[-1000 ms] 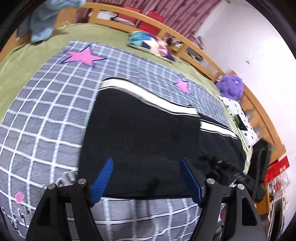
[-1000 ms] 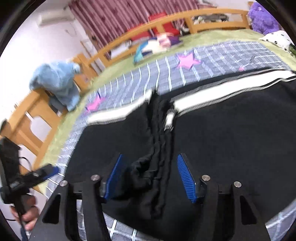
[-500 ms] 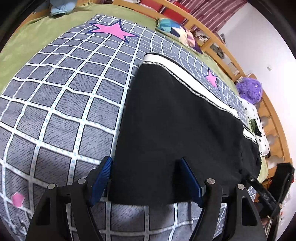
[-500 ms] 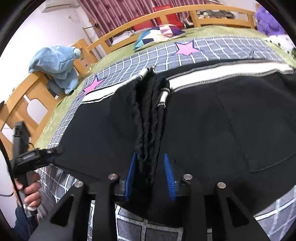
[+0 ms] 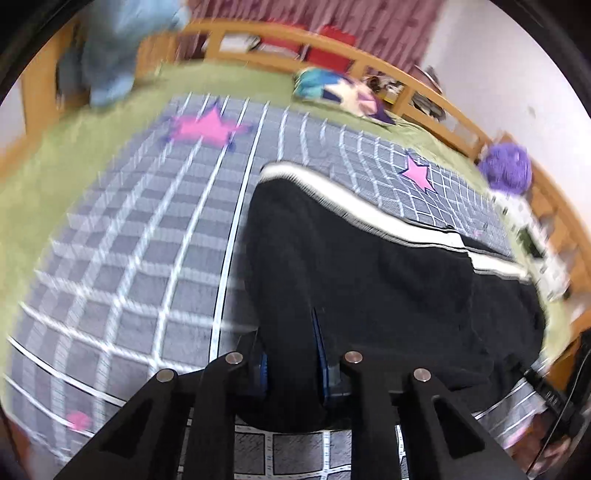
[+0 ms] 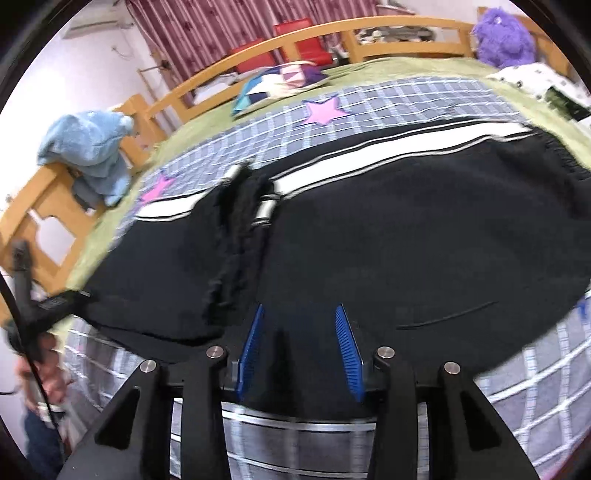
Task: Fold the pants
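- Pants (image 6: 424, 236), black with a white side stripe (image 6: 406, 146), lie spread across the grey checked blanket (image 5: 147, 258) on the bed, near its front edge.
- Folding looks to be at an early stage: the garment is mostly flat and long, leg end to the left, waist to the right.
- One bunched ridge of cloth (image 6: 236, 236) stands up across the middle in the right wrist view, so I judge a first fold has been started but not laid flat.
- Left tongs (image 5: 291, 354) are drawn close and pinching the leg end's near edge; dark cloth fills the narrow gap between the blue pads (image 5: 319, 343).
- Right tongs (image 6: 299, 347) sit at the near edge further along, part-spread; black fabric lies between the pads, but I can't tell whether they grip it.
- The left wrist view is smeared with motion, so fine detail of the hem is unclear.
- What is left, as I judge it: carrying the leg end over toward the waist, smoothing, then at least one more fold.
- The fabric looks thick, soft and matte, likely to sag when lifted.
- Around the bed: a wooden rail (image 6: 314, 40), a blue plush toy (image 6: 88, 144), a patchwork cushion (image 6: 277, 83), a purple plush toy (image 6: 506, 33).
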Demonstrator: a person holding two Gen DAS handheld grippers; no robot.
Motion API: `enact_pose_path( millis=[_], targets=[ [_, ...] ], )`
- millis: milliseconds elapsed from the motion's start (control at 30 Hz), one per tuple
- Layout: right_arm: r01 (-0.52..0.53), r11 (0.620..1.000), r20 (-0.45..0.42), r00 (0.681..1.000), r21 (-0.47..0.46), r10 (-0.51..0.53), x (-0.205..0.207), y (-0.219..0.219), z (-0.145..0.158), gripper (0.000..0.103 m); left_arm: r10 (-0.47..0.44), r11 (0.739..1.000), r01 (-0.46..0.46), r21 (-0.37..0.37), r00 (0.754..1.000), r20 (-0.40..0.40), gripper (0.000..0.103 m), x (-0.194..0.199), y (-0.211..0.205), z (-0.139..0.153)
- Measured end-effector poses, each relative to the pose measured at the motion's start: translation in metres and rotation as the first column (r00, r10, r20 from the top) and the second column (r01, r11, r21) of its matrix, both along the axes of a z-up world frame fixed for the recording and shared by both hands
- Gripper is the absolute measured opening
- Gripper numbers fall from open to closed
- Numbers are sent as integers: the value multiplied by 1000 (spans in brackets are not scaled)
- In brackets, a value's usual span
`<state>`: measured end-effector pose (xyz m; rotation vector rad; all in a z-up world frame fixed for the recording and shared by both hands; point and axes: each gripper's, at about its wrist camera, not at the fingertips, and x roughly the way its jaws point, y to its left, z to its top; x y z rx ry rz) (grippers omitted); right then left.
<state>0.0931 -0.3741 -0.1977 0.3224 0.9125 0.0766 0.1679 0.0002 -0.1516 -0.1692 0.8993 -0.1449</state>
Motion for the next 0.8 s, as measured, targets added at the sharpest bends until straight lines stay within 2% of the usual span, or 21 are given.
enact_pose_path(
  millis=[67,133,233,333,467,567,633,700,733,800],
  targets=[
    [24,999,-4,1000,-37,-24,-2,-11,3,40,-27,996,23,87,999,42,18,-4,-21,23],
    [56,997,11,998,-52,-55,-7,-27,9,40,-61,990,49,136,994,86,18,-7,-42,46],
    [102,993,33,994,-52,-101,-12,-54,18,40,-110,984,88,156,984,139,17,-12,-74,80],
    [142,986,61,989,-91,-137,-16,-84,30,40,-180,975,150,165,966,187,17,-16,-118,109],
    [195,971,41,981,-137,-191,-21,-122,41,40,-285,954,257,152,936,206,17,-17,-184,128],
    [223,969,16,975,-109,-222,-32,-149,47,40,-359,931,336,143,912,197,16,-14,-233,126],
    [243,964,4,970,-110,-245,-44,-166,51,40,-422,905,402,138,890,175,16,-13,-270,118],
    [258,957,5,966,-132,-260,-54,-176,53,40,-473,881,460,114,869,144,16,-12,-301,104],
    [265,954,2,964,-139,-267,-58,-180,54,40,-509,861,501,90,854,111,16,-10,-320,92],
    [271,953,-6,962,-134,-275,-63,-188,51,40,-552,834,550,49,832,55,16,-8,-338,74]
  ],
)
